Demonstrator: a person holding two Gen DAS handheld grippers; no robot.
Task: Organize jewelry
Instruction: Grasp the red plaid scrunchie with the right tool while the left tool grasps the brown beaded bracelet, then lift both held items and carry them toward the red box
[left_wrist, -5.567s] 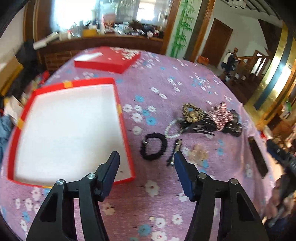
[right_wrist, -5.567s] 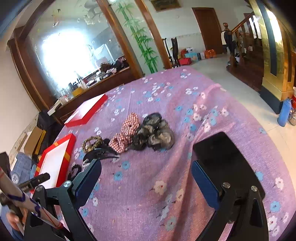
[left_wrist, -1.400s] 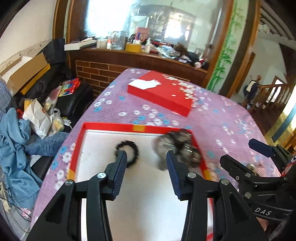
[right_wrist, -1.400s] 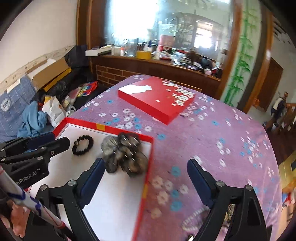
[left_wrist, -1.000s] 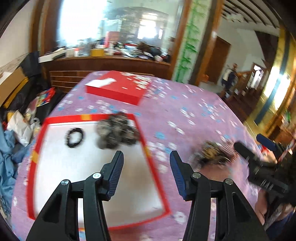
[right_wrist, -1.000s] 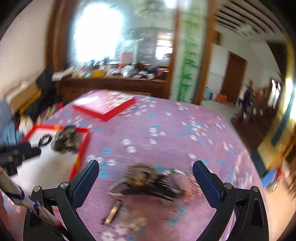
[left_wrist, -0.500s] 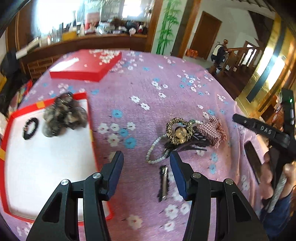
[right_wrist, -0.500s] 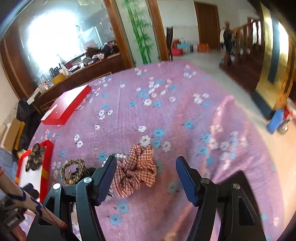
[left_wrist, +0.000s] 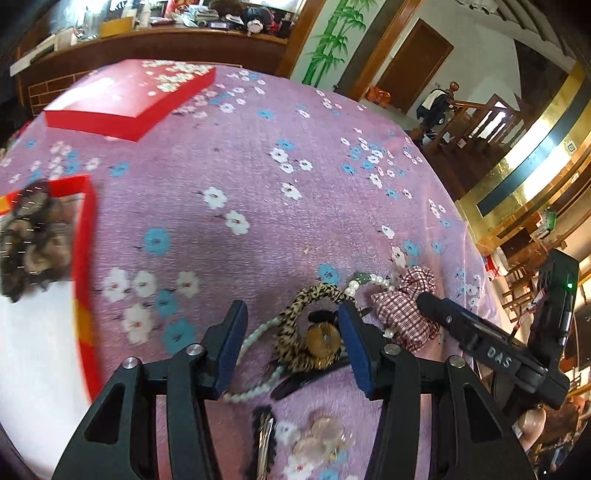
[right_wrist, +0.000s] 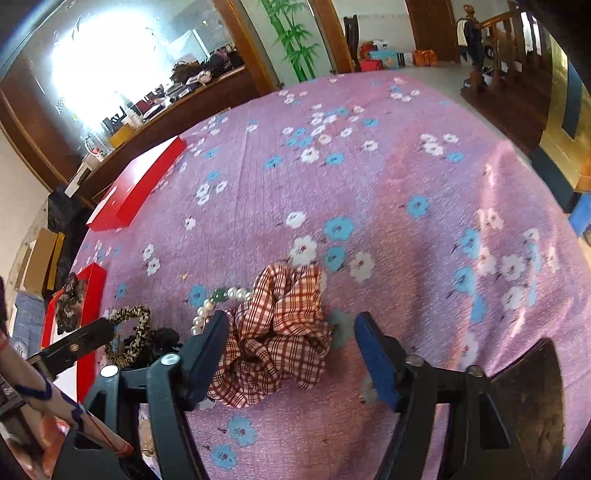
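My left gripper (left_wrist: 291, 332) is open, its jaws either side of a leopard-print scrunchie (left_wrist: 312, 332) that lies on a black hair claw and a pearl necklace (left_wrist: 255, 354). My right gripper (right_wrist: 291, 354) is open around a red plaid scrunchie (right_wrist: 277, 332), which also shows in the left wrist view (left_wrist: 406, 314). The red box with a white floor (left_wrist: 83, 258) is at the left and holds a dark patterned scrunchie (left_wrist: 33, 236). A hair clip (left_wrist: 264, 439) and a pale flower piece (left_wrist: 321, 439) lie near me.
The red box lid (left_wrist: 129, 99) lies at the far side of the purple flowered tablecloth (left_wrist: 258, 177). A dark phone-like slab (right_wrist: 532, 391) lies at the right in the right wrist view. A wooden counter with clutter stands behind the table.
Both grippers moved from the box back to the jewelry pile and came down closer. The left now straddles the leopard scrunchie, the right the plaid scrunchie.
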